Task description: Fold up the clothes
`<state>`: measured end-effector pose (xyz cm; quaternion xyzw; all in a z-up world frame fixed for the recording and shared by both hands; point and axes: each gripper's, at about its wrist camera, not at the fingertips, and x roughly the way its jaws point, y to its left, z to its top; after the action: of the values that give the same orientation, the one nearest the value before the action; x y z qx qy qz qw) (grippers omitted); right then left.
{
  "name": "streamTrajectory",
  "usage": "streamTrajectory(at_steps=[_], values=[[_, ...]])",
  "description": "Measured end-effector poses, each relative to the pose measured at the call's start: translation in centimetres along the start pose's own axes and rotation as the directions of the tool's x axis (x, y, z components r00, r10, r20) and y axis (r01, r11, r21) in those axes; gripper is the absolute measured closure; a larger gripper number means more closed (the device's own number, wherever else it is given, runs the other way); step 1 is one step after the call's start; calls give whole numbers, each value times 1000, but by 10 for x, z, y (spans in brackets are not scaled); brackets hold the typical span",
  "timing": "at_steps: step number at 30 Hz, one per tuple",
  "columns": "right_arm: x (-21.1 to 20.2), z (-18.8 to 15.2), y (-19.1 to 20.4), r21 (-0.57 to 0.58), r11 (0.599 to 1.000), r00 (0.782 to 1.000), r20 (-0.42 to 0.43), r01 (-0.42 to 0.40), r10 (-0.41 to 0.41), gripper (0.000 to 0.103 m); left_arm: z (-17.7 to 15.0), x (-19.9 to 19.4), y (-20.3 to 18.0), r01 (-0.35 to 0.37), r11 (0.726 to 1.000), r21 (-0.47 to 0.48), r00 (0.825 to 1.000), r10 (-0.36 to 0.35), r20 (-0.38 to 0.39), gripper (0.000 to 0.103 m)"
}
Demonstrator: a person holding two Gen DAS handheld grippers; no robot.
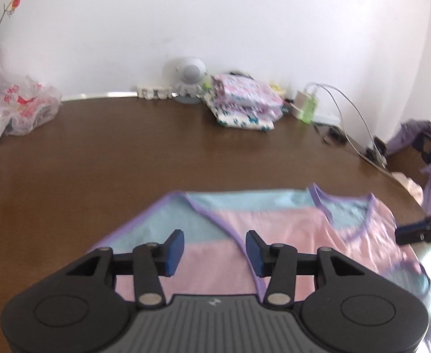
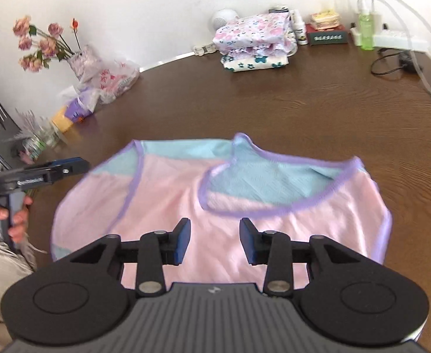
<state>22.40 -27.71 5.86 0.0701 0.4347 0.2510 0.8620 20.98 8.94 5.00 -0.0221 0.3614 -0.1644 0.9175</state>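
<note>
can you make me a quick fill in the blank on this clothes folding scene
1. The pink and blue garment has trim coloured ____.
2. Both the left tool and the right tool have their jaws ____.
3. The stack of folded floral clothes lies near the ____ at the far edge of the table.
4. The bottle beside the power strip is coloured ____.

Missing words: purple; open; wall; green

Pink/blue top (image 2: 245,206), purple trim, flat on table, part-folded

Ahead of right gripper (image 2: 215,241): bare table (image 2: 303,111).
Far ahead: folded clothes stack (image 2: 253,44).
Far left: plastic bag (image 2: 109,79).
</note>
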Motion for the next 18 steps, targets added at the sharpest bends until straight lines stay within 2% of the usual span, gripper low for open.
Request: streamTrajectory(at_steps=[3, 5, 9, 13, 18], values=[[-16, -24, -11, -19, 994, 994, 10, 110, -110, 66, -28, -9, -5, 21, 1000, -4, 999, -21, -49, 58], [-21, -38, -19, -39, 981, 981, 10, 192, -191, 66, -44, -9, -5, 20, 1000, -16, 997, -21, -72, 58], [-18, -48, -23, -70, 976, 979, 8, 204, -204, 64, -56, -5, -7, 12, 999, -32, 997, -15, -80, 58], [-6, -37, -26, -69, 962, 964, 51, 264, -261, 62, -55, -2, -14, -1, 1000, -26, 998, -1, -68, 59], [21, -1, -41, -51, 944, 945, 55, 325, -322, 62, -46, 13, -21, -56, 998, 1, 997, 55, -58, 61]])
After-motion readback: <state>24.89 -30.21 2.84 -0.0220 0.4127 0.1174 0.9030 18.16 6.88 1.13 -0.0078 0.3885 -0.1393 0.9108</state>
